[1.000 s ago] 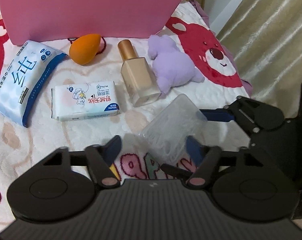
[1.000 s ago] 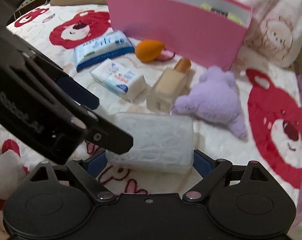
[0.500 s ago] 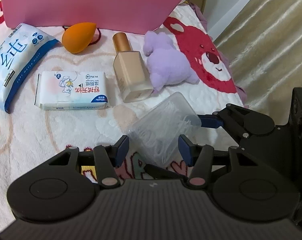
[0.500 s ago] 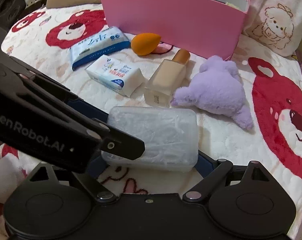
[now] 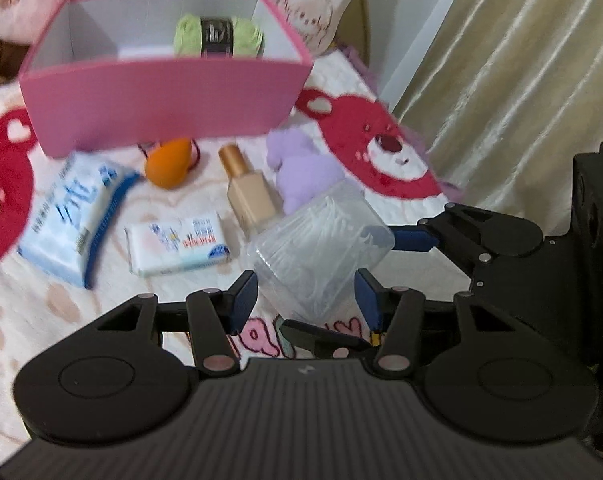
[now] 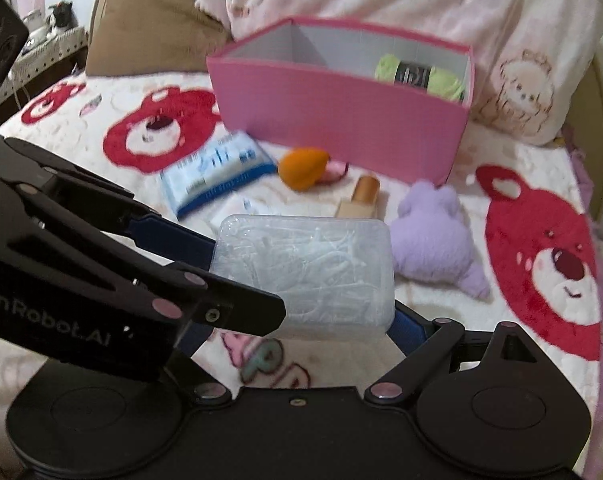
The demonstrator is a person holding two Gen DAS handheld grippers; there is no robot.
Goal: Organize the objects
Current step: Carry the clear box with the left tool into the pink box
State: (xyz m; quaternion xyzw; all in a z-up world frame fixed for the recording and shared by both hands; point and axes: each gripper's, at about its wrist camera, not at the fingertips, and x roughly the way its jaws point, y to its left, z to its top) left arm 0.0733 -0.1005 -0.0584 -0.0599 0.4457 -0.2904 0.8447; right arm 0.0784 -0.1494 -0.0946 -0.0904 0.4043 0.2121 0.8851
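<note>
The clear box (image 5: 321, 248) is held off the blanket (image 5: 41, 308) by both grippers, whereas a second earlier it lay on it. The left gripper (image 5: 306, 297) is narrower than before, its pads pressed on the box's short sides. The right gripper (image 6: 301, 276) is held wide across the box's long sides, unchanged in width. The pink bin (image 5: 161, 92) at the far side is now seen from higher, so its inside and a green yarn ball (image 5: 217, 36) are visible. The bottle (image 5: 249, 192), sponge (image 5: 167, 162), purple toy (image 5: 305, 170) and two tissue packs (image 5: 73, 212) are left between bin and box.
</note>
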